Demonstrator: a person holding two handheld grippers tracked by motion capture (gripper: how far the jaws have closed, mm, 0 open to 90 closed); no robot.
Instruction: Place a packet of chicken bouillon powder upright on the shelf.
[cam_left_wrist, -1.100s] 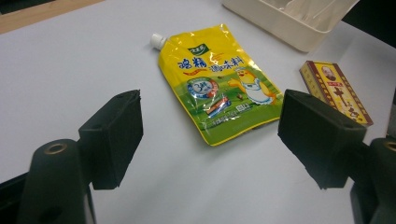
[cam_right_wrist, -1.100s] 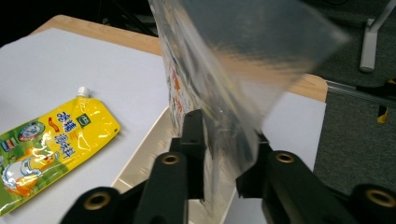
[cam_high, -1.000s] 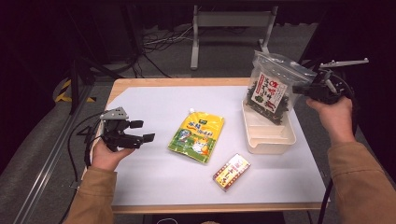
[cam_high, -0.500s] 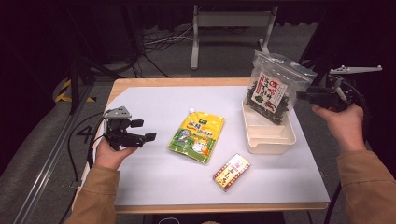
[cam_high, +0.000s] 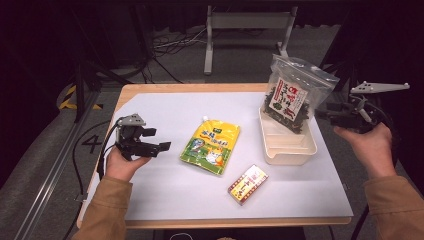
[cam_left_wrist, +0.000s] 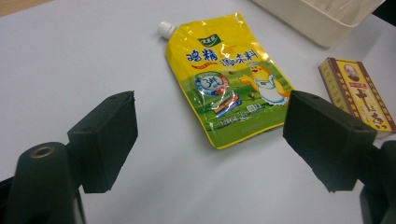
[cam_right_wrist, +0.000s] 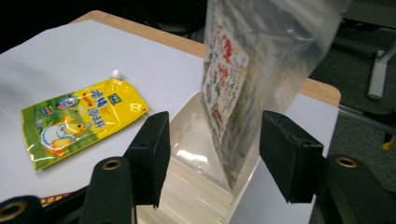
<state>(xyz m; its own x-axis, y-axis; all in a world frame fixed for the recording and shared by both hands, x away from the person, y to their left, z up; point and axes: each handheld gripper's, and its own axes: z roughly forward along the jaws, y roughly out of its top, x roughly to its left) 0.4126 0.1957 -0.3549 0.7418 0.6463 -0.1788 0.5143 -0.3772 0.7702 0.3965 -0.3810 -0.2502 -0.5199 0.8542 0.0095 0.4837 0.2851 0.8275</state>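
Observation:
A clear bag of dark dried food with a red-and-white label (cam_high: 295, 97) stands upright in the cream tray (cam_high: 287, 150) at the right of the table. My right gripper (cam_high: 320, 114) hovers just right of it; its jaws have just been opening and stand open, no pad touching the bag (cam_right_wrist: 252, 79), which rises ahead of them over the tray (cam_right_wrist: 196, 186). At the table's left, my left gripper (cam_high: 157, 140) is open and holds nothing. In the left gripper view, the left gripper (cam_left_wrist: 210, 135) points at the yellow spouted pouch (cam_left_wrist: 229, 79).
The yellow pouch (cam_high: 211, 145) lies flat mid-table on the white sheet. A small yellow-and-red box (cam_high: 247, 184) lies nearer the front edge, below the tray. Dark floor, cables and a metal stand lie beyond the table's far edge.
My right gripper let go of the bag, opened its jaws and drew away to the right. The bag stayed standing in the tray. The left gripper kept still.

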